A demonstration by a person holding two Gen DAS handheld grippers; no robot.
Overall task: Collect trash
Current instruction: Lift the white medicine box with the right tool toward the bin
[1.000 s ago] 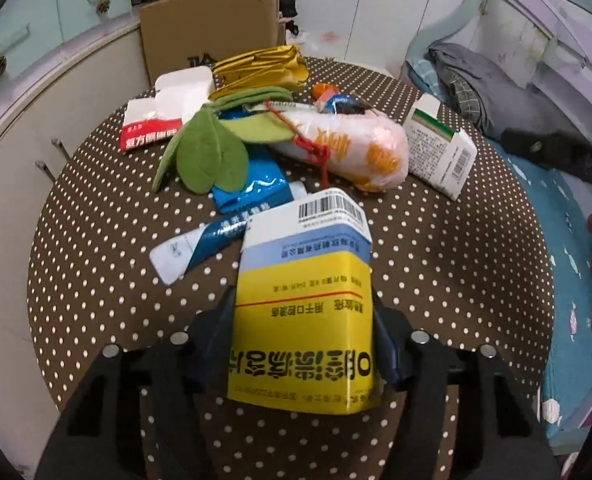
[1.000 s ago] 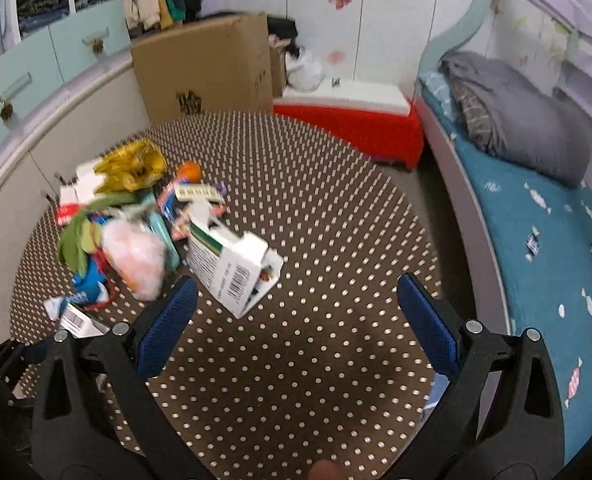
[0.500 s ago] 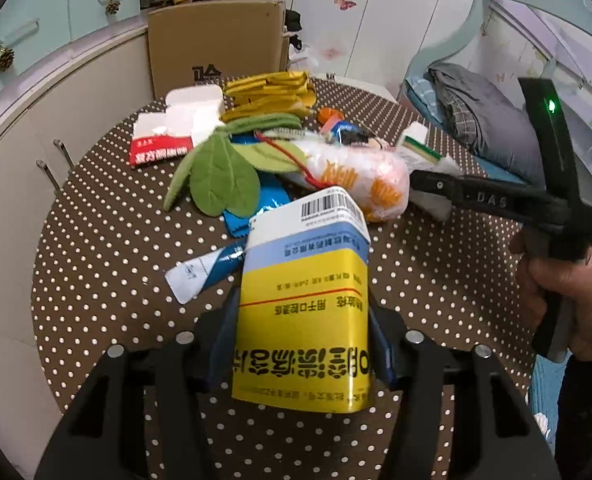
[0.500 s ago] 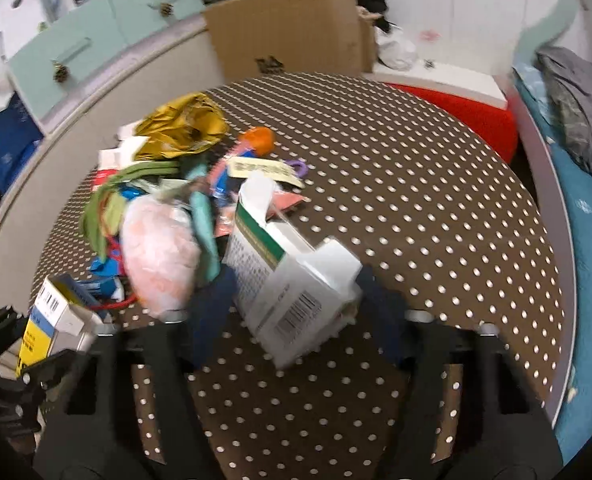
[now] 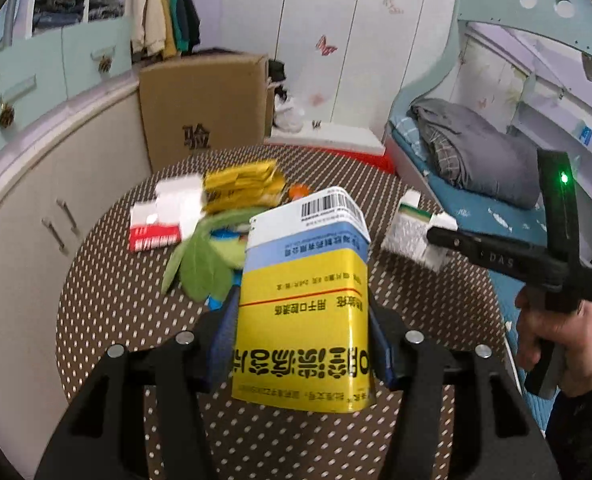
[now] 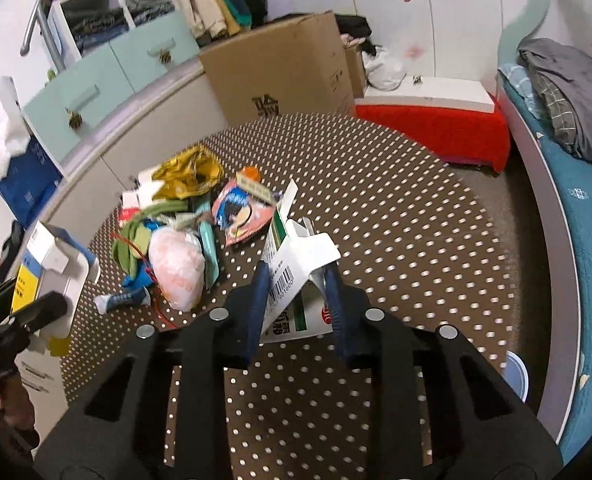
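A yellow and blue medicine box (image 5: pixel 307 264) hangs above the brown dotted table (image 5: pixel 108 280), with my left gripper (image 5: pixel 301 308) shut on its sides. This box also shows at the left edge of the right wrist view (image 6: pixel 52 256). My right gripper (image 6: pixel 296 276) has its jaws closing on a white and green carton (image 6: pixel 296 252), and the blue pads (image 6: pixel 260 280) press its crumpled sides. In the left wrist view that carton (image 5: pixel 409 232) sits at the right gripper's tips, held by a person's hand (image 5: pixel 555 340).
Loose trash lies on the table's left part: a gold wrapper (image 6: pixel 188 172), a pink-white bag (image 6: pixel 178 268), green leaves (image 5: pixel 204 264), a red and white packet (image 5: pixel 156 232). A cardboard box (image 6: pixel 280 68) stands behind the table, a cabinet (image 6: pixel 108 64) to the left, a bed (image 6: pixel 575 220) to the right.
My left gripper has risen with the yellow box. The right gripper swung in over the white and green carton, and its jaws went from wide open to pressing on it.
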